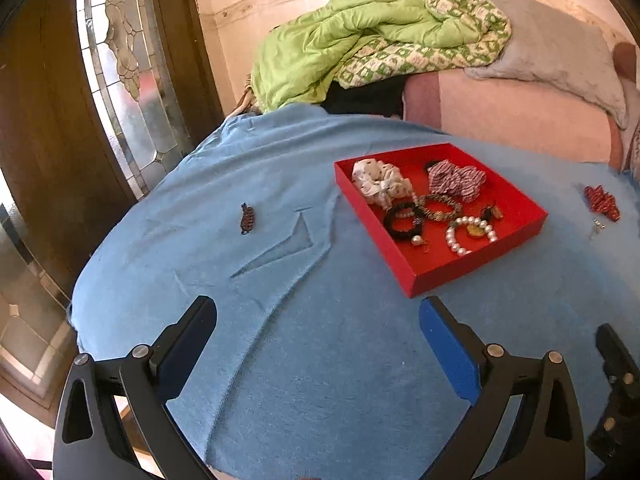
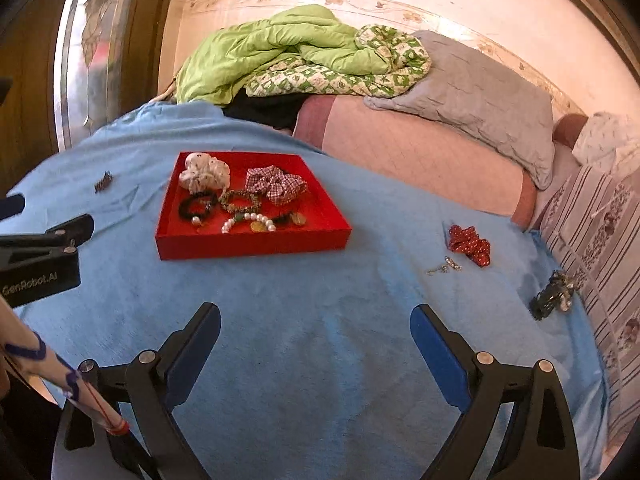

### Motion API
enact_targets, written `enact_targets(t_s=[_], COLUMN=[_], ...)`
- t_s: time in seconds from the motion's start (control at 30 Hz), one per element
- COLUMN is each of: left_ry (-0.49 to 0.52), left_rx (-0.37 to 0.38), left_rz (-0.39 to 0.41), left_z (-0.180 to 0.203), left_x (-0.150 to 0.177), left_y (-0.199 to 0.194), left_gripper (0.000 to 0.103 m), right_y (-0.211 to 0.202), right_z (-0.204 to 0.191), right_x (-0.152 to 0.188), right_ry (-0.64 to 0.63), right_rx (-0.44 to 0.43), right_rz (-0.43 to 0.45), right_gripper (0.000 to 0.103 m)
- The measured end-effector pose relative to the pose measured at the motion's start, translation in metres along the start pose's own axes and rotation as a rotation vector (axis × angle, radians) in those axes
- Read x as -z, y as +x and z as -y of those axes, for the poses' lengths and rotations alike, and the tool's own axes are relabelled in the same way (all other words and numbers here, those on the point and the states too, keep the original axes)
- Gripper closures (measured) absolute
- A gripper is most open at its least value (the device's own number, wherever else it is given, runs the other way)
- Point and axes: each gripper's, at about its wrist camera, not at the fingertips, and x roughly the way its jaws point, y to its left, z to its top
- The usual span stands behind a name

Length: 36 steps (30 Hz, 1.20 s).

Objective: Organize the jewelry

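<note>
Jewelry mostly sits in the red tray (image 2: pixel 256 240) already: a white scrunchie (image 2: pixel 204 176) at its 11 o'clock corner, a checked scrunchie (image 2: pixel 276 184) at about 1 o'clock, and a black bead bracelet (image 2: pixel 198 204), a greenish chain bracelet (image 2: pixel 240 199) and a pearl bracelet (image 2: pixel 248 222) along the near side. Strays are out on the blue cloth (image 2: pixel 320 320): a small dark clip (image 2: pixel 103 181) well off at the tray's 9 o'clock, a red dotted scrunchie (image 2: pixel 470 245) at 3 o'clock with a little silver chain (image 2: pixel 444 266) just beside it, and a dark hair claw (image 2: pixel 552 296) out towards 4 o'clock. Both hands are free, the left gripper (image 1: pixel 318 324) spread wide with nothing in it, the right gripper (image 2: pixel 316 328) likewise gaping and empty. Best play, I'd say: right takes the red scrunchie, pinching a thick fold and lifting straight up so the chain isn't dragged, while left goes for the clip, tips low to the cloth, closing across its narrow side without bunching fabric
</note>
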Motion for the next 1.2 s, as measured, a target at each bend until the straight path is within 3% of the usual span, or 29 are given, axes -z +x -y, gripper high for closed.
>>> enact_targets(t_s=[0.23, 1.2], left_ry=[0.022, 0.067], left_rx=[-0.035, -0.041], left_rz=[-0.015, -0.042], left_z=[0.007, 0.018], left_x=[0.002, 0.004], left_y=[0.007, 0.014], left_gripper=[0.002, 0.002], right_y=[0.003, 0.009], right_z=[0.004, -0.001], right_x=[0.004, 0.007], right_ry=[-0.002, -0.052], right_rx=[0.016, 0.035], right_rz=[-0.01, -0.018], right_gripper=[0.005, 0.005])
